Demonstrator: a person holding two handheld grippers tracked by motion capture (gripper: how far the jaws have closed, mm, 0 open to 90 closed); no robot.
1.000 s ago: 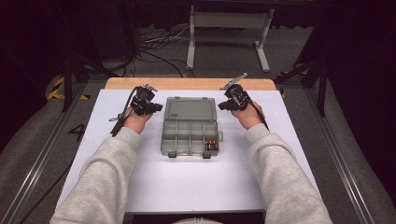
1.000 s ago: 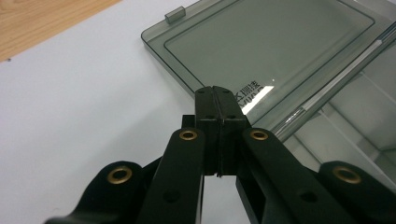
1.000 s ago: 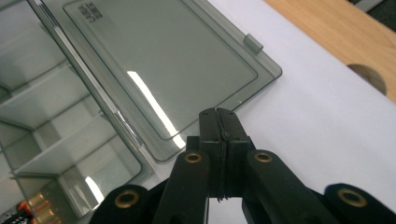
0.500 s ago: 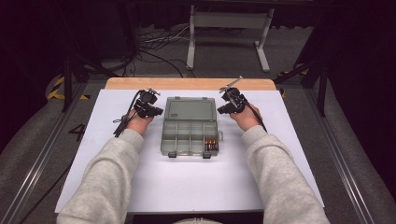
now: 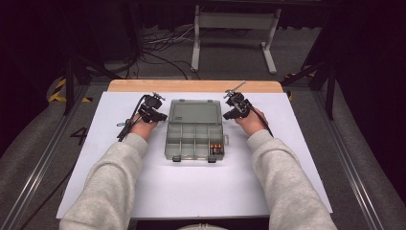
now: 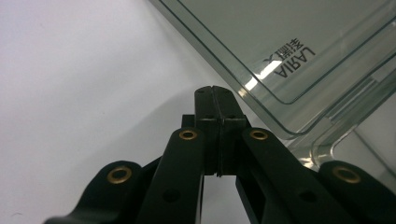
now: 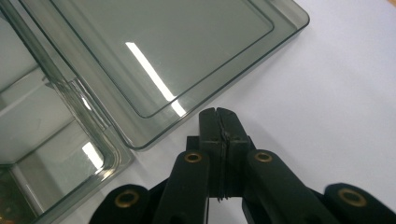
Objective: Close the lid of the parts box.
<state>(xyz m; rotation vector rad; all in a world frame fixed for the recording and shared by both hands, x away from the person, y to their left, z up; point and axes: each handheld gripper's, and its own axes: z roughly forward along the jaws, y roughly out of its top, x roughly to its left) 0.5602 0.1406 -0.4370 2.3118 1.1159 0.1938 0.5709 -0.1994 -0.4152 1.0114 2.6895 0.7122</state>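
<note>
From above, your left gripper (image 5: 159, 116) and right gripper (image 5: 229, 115) flank the open clear organizer box (image 5: 195, 128) lying mid-table on the white sheet (image 5: 191, 191). In your left gripper view the jaws are pressed together, empty, just beside the box's flat lid (image 6: 299, 51). Your right gripper view shows the same: jaws closed on nothing, near the lid's corner (image 7: 154, 70).

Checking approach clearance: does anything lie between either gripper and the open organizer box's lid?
Nothing visible does. The left gripper and right gripper, both shut, point at the near corners of the clear lid with bare white table cover between. The batteries sit in a front compartment, away from both.
</note>
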